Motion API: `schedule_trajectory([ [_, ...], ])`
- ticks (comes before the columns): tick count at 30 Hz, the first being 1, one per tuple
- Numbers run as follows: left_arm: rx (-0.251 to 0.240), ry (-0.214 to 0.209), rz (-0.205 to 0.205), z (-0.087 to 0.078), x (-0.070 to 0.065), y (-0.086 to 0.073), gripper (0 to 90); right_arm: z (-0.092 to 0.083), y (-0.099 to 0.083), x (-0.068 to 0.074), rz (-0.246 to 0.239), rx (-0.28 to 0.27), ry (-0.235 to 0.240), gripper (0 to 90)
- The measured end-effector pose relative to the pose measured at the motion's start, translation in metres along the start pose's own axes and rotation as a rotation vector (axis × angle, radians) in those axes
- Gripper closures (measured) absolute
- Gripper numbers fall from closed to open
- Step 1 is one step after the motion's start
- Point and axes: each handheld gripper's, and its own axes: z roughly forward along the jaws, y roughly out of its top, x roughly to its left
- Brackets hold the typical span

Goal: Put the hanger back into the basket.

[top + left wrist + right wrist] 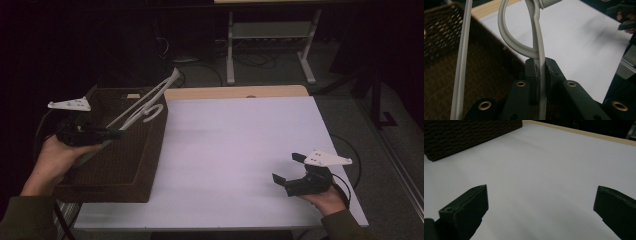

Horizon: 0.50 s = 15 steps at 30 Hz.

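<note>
Over brown wicker basket (115,165) — left gripper (117,134) pinching white plastic hanger (145,107); right gripper (287,167) spread wide over white table (235,145), holding nothing.

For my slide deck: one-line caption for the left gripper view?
Left gripper shut on a grey plastic hanger above a brown woven basket.

A dim room is surrounding a white-topped table (240,150) with a pale wooden far edge. Beyond it, a grey floor (280,70) is lying in shadow, with dark cables (250,59) trailing across it beneath the light metal legs of a second table (270,30).
</note>
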Motion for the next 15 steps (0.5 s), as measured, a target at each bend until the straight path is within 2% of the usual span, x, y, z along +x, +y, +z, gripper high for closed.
schedule_trajectory([
  [5,0.018,0.014,-0.019,-0.008,0.011,-0.014,82.5,0.001,0.0,-0.001,0.001,0.004,-0.005,0.0],
  [15,0.075,0.031,-0.062,-0.014,0.029,-0.034,82.4,0.002,0.0,-0.001,-0.002,0.008,-0.015,0.0],
])
